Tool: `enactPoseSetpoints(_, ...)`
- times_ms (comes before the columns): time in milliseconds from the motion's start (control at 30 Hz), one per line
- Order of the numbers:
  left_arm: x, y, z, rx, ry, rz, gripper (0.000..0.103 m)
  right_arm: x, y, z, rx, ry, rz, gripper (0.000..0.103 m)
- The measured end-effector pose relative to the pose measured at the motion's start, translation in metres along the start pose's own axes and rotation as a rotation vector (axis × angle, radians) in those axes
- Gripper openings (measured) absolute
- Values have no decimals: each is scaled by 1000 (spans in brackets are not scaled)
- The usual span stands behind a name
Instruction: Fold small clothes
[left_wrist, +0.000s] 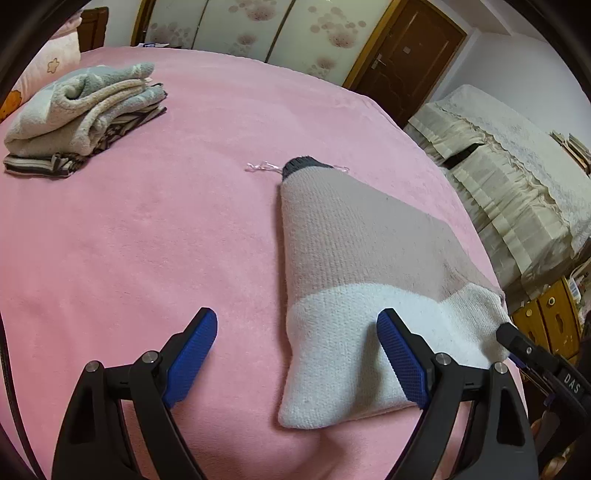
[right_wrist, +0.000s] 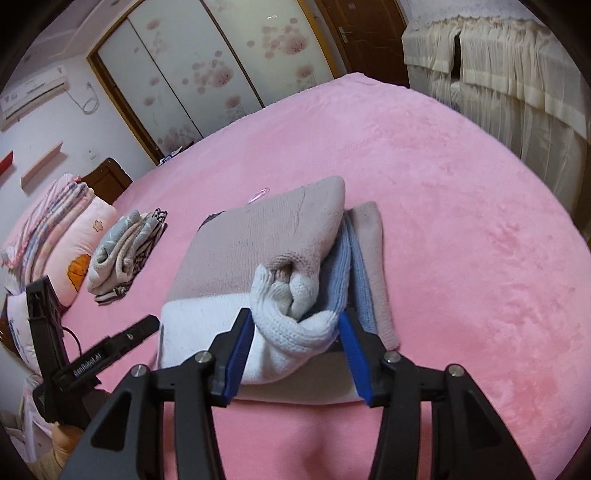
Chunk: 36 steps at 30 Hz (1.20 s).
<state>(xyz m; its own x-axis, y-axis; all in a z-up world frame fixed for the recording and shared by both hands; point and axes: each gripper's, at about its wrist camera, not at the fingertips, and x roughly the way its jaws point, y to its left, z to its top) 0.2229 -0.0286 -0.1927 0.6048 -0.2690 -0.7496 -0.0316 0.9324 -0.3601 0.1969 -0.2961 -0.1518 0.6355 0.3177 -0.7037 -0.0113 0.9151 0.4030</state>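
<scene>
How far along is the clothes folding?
Done: a folded stack sits on the pink bed. In hand: the knit sweater is partly folded, its cuff bunched between the right gripper's open jaws; left gripper open, empty. Left: flatten, finish, stack.

One pink fleece blanket covers the bed. On it lies one folded knit sweater in beige, white and grey, at about 4 o'clock in the left wrist view. One stack of folded clothes sits at 10 o'clock. Two black grippers with blue pads: the left gripper and the right gripper. One pink pillow with a flower print lies at 9 o'clock in the right wrist view.
</scene>
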Motion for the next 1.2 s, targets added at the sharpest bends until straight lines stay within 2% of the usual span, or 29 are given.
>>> enactPoseSetpoints(33,0,-3,2,5,2,-1,87,1,-2,0,10,1,8,42)
enactPoseSetpoints(100,4,-8,3,16,6,-4,87,0,-6,0,25,0,18,19)
enactPoseSetpoints(233,11,-14,2,34,20,-13,87,-10,-15,-8,44,-24,-25,16)
enactPoseSetpoints(400,24,-18,-7,76,68,-19,88,-8,-34,-42,102,-17,-75,15)
enactPoseSetpoints(600,36,-16,-18,89,100,-23,92,7,-57,-66,175,-15,-95,15)
enactPoseSetpoints(867,37,-14,-17,88,103,-28,94,6,-49,-64,122,-10,-120,18)
enactPoseSetpoints(933,33,-15,-15,92,107,-22,94,0,-43,-61,101,-13,-135,32)
enactPoseSetpoints(1000,27,-17,-13,99,95,-17,94,-8,-37,-55,80,-17,-157,40)
enactPoseSetpoints(1200,-7,-27,9,134,-2,-15,94,-40,-7,-27,-27,-118,-194,41)
